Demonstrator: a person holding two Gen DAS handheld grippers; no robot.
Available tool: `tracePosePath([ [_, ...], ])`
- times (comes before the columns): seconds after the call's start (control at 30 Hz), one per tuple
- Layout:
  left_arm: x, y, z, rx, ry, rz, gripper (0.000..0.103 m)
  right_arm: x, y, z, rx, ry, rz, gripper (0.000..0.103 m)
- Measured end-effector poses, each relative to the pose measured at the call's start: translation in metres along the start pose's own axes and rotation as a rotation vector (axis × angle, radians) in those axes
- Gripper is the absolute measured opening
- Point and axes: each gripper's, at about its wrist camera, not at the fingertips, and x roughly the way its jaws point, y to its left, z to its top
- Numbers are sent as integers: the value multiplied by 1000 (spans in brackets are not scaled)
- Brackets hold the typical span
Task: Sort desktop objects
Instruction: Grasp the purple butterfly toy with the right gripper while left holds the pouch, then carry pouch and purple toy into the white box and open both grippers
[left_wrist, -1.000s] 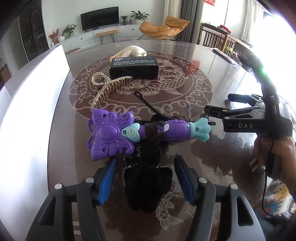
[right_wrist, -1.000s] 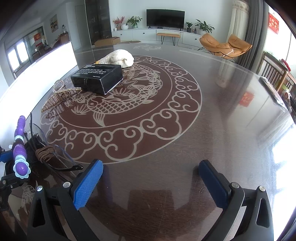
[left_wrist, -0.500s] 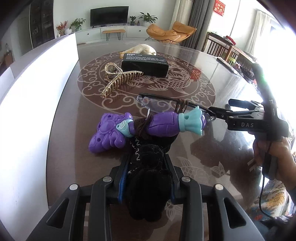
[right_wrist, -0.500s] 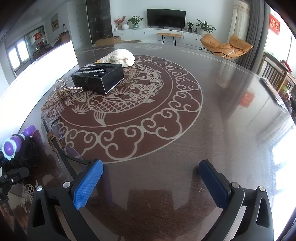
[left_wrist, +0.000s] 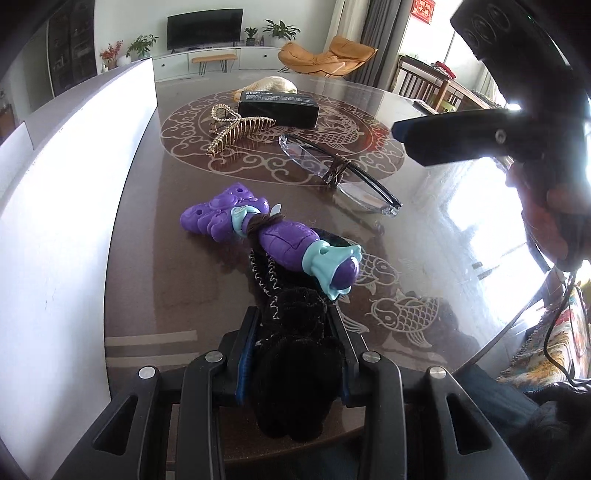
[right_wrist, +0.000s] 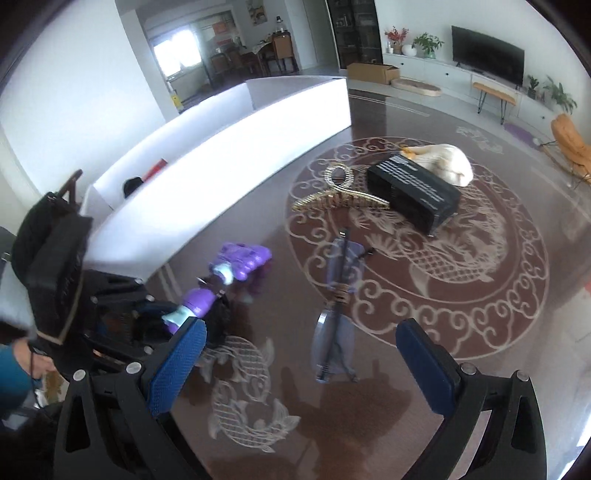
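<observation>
Left gripper (left_wrist: 293, 332) clenched on black fuzzy hair tie (left_wrist: 295, 369), pads pressing both sides of it. Its far end runs under the purple toy wand (left_wrist: 273, 238), which lies across it on the counter (left_wrist: 424, 258), teal end nearest me. A brown band is wrapped around the wand's neck.

Right gripper (right_wrist: 301, 356) released, jaws wide, nothing between them, up off the counter and tilted down. Glasses (right_wrist: 338, 306) lie folded on the counter ahead of it, a brown band around the frame, well apart from my blue pads (right_wrist: 177, 365).

Further out on the round inlay: gold claw clip (left_wrist: 236, 127), black box (left_wrist: 277, 109) just beyond it, pale shell-like thing (left_wrist: 271, 84) behind the box. White board (left_wrist: 70, 192) stands along the counter's left edge.

Hand (left_wrist: 554, 214) on the right gripper's handle shows at the right of the left view.
</observation>
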Motion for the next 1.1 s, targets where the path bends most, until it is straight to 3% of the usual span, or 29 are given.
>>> tracePosePath([
  [0.07, -1, -2, -2, 4, 7, 12, 35, 15, 16, 15, 42, 40, 157, 100],
  [0.13, -3, -2, -5, -2, 11, 22, 35, 48, 27, 26, 96, 158, 239, 91],
  [0.2, -7, 0, -11, -20, 5, 26, 35, 82, 28, 31, 170, 269, 244, 66],
  [0.3, -12, 4, -19, -50, -9, 29, 35, 112, 38, 34, 140, 361, 166, 62],
  [0.43, -13, 3, -22, -59, -20, 51, 35, 115, 61, 41, 29, 341, 110, 46],
  [0.53, -10, -2, -20, -55, -16, 89, 35, 113, 60, 38, 4, 309, 67, 42],
  [0.6, -10, -3, -20, -73, -17, 102, 35, 105, 46, 34, 15, 290, -19, 23],
  [0.67, -8, -1, -18, -101, -27, 112, 35, 92, 27, 26, 23, 261, -64, 22],
  [0.83, 5, 10, 3, -188, -50, 166, 37, 67, -5, 9, 48, 287, -48, 23],
  [0.87, 8, 12, 9, -202, -51, 178, 37, 64, -7, 7, 51, 294, -45, 26],
  [0.97, 17, 18, 20, -200, -35, 215, 42, 59, -1, 6, 25, 291, -53, 55],
  [1.0, 19, 18, 23, -190, -24, 222, 49, 59, 4, 6, 5, 292, -61, 62],
  [1.07, 22, 18, 25, -164, -7, 244, 61, 61, 13, 3, -37, 306, -80, 62],
  [1.1, 24, 19, 26, -149, -3, 256, 62, 63, 14, 1, -56, 318, -87, 62],
])
